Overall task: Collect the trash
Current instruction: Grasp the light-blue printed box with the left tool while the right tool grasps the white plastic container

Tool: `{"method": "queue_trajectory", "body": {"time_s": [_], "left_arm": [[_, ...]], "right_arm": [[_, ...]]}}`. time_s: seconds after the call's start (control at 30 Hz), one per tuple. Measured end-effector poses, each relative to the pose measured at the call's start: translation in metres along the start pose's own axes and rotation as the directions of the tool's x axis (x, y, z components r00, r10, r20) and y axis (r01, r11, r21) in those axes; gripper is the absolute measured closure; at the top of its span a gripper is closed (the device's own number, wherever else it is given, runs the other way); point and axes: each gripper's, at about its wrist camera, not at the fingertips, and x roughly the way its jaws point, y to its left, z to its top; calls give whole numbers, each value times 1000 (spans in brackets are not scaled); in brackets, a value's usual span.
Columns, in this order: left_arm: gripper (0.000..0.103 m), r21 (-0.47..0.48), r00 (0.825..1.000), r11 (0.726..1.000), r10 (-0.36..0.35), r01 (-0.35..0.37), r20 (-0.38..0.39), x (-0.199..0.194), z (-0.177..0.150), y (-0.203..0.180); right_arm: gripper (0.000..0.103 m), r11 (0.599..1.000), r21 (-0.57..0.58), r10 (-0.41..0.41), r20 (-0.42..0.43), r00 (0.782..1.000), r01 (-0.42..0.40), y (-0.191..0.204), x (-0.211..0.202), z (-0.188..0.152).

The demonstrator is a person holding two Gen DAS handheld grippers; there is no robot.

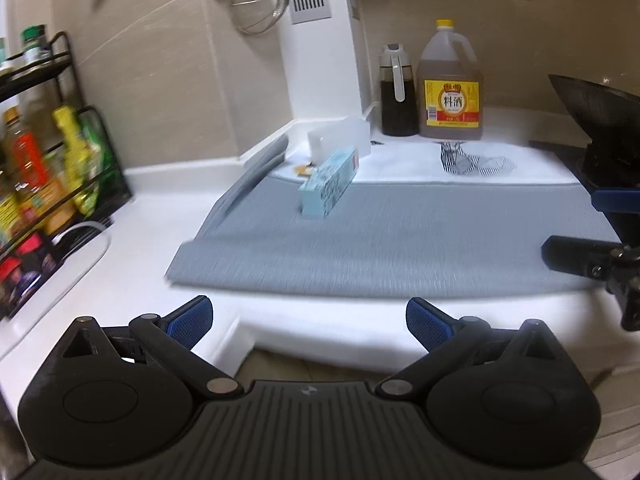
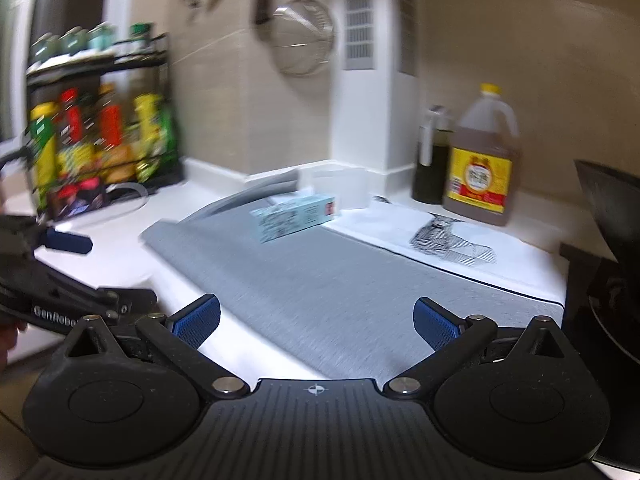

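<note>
The grey mat [image 1: 400, 240] lies bare along the worktop's [image 1: 132, 248] front edge, open to a gripper. Only the pale blue box [image 1: 329, 182] stands toward its back edge. Bottles [image 1: 450, 88] crowd the back corner; a rack [image 1: 44, 168] blocks the left end.

Left wrist view: looks from just off the front edge of the white table [image 1: 132, 248], low, facing the tiled back wall; its own black tongs with blue pads [image 1: 308, 322] fill the bottom.
Right wrist view: sits further right, angled leftward across the same table [image 2: 120, 248], its tongs [image 2: 316, 320] over the near edge.
Nearness: both hang back from the grey woven mat [image 1: 400, 236].
Shared: mat [image 2: 340, 280], pale blue carton [image 1: 328, 188] [image 2: 294, 218], yellow-capped brown jug [image 1: 450, 88] [image 2: 482, 160], black wire condiment rack [image 1: 48, 168] [image 2: 104, 140].
Cross-sight: each view catches the other tongs at its edge.
</note>
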Motion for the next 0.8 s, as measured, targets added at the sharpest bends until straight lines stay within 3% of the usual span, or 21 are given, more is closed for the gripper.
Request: {"method": "queue_trajectory", "body": {"time_s": [0.2,0.37,0.6,0.73,0.77,0.8], "left_arm": [[0,-14,998,998,-61,61,18,54,42,-1],[0,-4,993,993,-118,118,-29,123,74,-13],[0,45,994,994,-103,104,-27,200,110,-33],[1,-20,991,994,-109,108,-75,232,121,-31],[12,-48,991,994,-107,103,-84,237,122,-27],[41,-67,990,993,-100,93,-103,241,121,-24]], "right_arm": [[1,992,98,-88,23,996,85,-29,35,20],[0,970,181,-169,9,986,165,-54,68,28],[0,949,261,-179,-29,983,180,-72,113,32],[0,939,296,-182,-6,983,176,-71,142,43],[0,937,308,-172,-5,985,165,-71,151,47],[0,935,322,-152,-3,988,145,-71,159,51]]}}
